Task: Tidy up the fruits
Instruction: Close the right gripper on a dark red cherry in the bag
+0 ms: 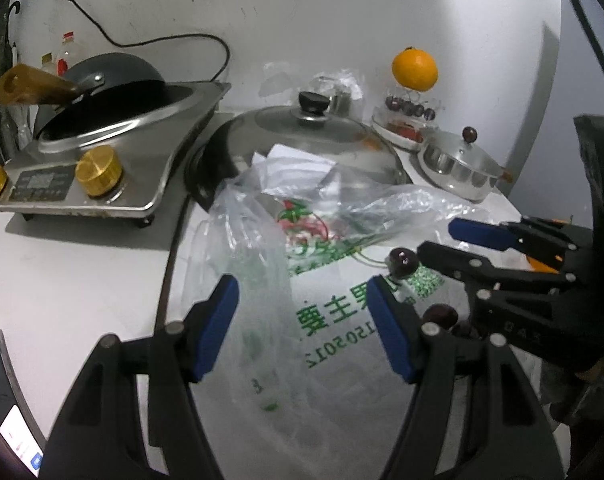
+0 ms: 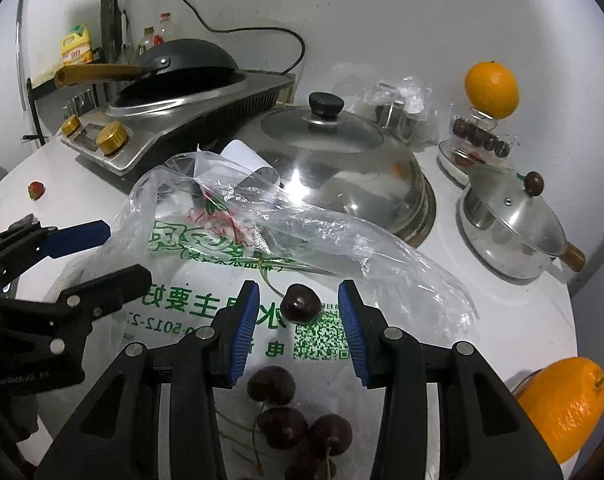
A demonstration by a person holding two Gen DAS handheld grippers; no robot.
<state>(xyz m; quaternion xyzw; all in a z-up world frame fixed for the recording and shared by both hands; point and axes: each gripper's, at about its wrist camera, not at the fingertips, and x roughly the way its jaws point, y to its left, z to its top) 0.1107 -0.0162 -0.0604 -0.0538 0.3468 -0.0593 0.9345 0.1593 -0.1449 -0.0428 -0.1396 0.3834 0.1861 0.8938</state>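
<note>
A dark cherry (image 2: 300,303) lies on a white plastic bag (image 2: 205,320) with green print, just ahead of and between the open fingers of my right gripper (image 2: 298,322). Several more cherries (image 2: 285,412) lie under that gripper. In the left wrist view my left gripper (image 1: 302,320) is open over the crumpled clear bag (image 1: 261,280); the right gripper (image 1: 434,240) is at the right, around the cherry (image 1: 402,262). An orange (image 2: 490,89) sits on top of a clear tiered stand (image 2: 478,140) holding cherries. Another orange (image 2: 564,408) lies at the lower right.
An induction cooker (image 2: 173,120) with a black wok (image 2: 185,64) stands at the back left. A large steel lid (image 2: 342,168) and a small lidded pot (image 2: 510,224) stand behind the bag. A strawberry (image 2: 36,190) lies at left. A phone (image 1: 5,412) lies at the counter edge.
</note>
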